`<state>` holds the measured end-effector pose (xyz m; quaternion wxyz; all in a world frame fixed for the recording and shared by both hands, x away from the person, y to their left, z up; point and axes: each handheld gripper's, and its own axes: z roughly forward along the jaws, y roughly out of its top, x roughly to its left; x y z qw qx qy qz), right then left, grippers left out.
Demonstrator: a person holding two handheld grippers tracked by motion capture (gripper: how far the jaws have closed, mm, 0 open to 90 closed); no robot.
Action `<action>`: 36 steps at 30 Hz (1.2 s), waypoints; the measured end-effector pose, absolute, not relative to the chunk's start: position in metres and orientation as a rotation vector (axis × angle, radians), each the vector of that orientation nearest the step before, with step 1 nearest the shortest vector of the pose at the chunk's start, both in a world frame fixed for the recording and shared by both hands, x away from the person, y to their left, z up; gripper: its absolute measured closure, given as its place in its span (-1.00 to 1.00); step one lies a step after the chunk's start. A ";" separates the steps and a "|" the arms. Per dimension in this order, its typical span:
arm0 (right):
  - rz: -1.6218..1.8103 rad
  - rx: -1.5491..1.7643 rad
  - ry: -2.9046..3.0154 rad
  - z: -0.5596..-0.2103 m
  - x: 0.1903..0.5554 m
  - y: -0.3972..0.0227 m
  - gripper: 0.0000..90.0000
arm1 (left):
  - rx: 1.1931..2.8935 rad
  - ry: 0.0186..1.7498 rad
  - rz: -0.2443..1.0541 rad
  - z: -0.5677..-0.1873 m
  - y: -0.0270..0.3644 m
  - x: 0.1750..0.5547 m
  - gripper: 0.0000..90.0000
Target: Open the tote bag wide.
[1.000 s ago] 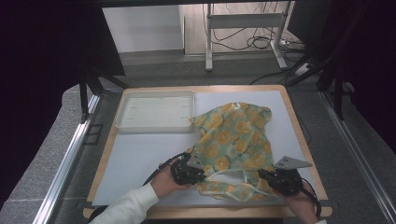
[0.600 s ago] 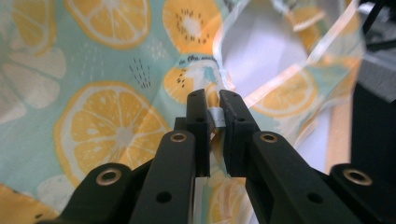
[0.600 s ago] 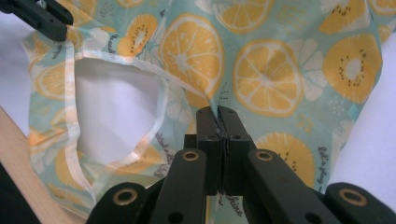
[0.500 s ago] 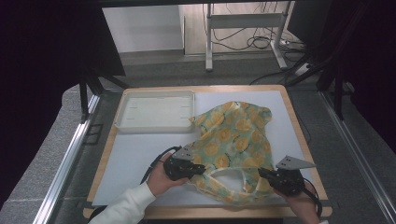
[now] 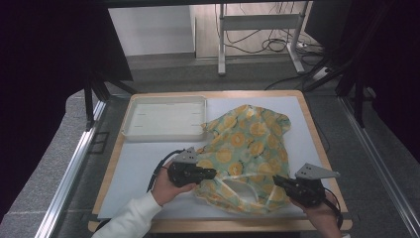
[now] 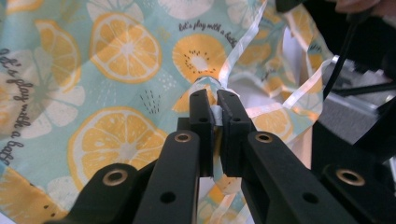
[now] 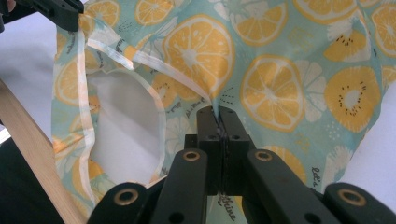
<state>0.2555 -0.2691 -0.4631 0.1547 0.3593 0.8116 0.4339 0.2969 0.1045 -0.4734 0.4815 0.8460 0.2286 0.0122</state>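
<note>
A light blue garment (image 5: 247, 144) printed with orange citrus slices lies spread on the white mat, its white-trimmed opening facing the near edge. My left gripper (image 5: 213, 173) holds the left side of that opening. Its jaws have just been closing, and in the left gripper view they pinch a fold of cloth and trim (image 6: 214, 95). My right gripper (image 5: 275, 179) is shut on the right side of the opening, where the printed garment (image 7: 280, 70) bunches at its tips (image 7: 217, 111). The near edge of the cloth hangs raised between both grippers.
A shallow white tray (image 5: 163, 136) sits at the back left of the mat, touching the garment's far corner. The wooden board's rim (image 5: 317, 144) runs close along the right. Bare mat (image 5: 133, 168) lies to the left of my left hand.
My left gripper has risen and shifted slightly left, lifting its side of the garment's opening off the mat. The right gripper has stayed put.
</note>
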 end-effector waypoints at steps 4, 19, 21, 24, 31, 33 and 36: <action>1.264 1.020 2.313 -0.456 0.258 -0.269 0.97 | 2.043 0.559 0.030 -0.468 0.108 0.299 0.92; 1.304 0.994 2.297 -0.442 0.270 -0.265 0.97 | 1.989 0.564 0.059 -0.449 0.110 0.307 0.94; 1.295 1.001 2.303 -0.442 0.274 -0.264 0.97 | 1.988 0.566 0.063 -0.448 0.109 0.309 0.95; 1.292 1.012 2.311 -0.445 0.279 -0.263 0.97 | 1.989 0.570 0.068 -0.447 0.108 0.311 0.95; 1.276 1.017 2.333 -0.447 0.285 -0.261 0.97 | 2.013 0.602 0.099 -0.448 0.109 0.313 0.95; 1.271 1.017 2.337 -0.446 0.287 -0.260 0.97 | 2.022 0.610 0.107 -0.447 0.110 0.314 0.95; 1.248 1.013 2.343 -0.443 0.289 -0.259 0.97 | 2.029 0.617 0.117 -0.441 0.111 0.317 0.95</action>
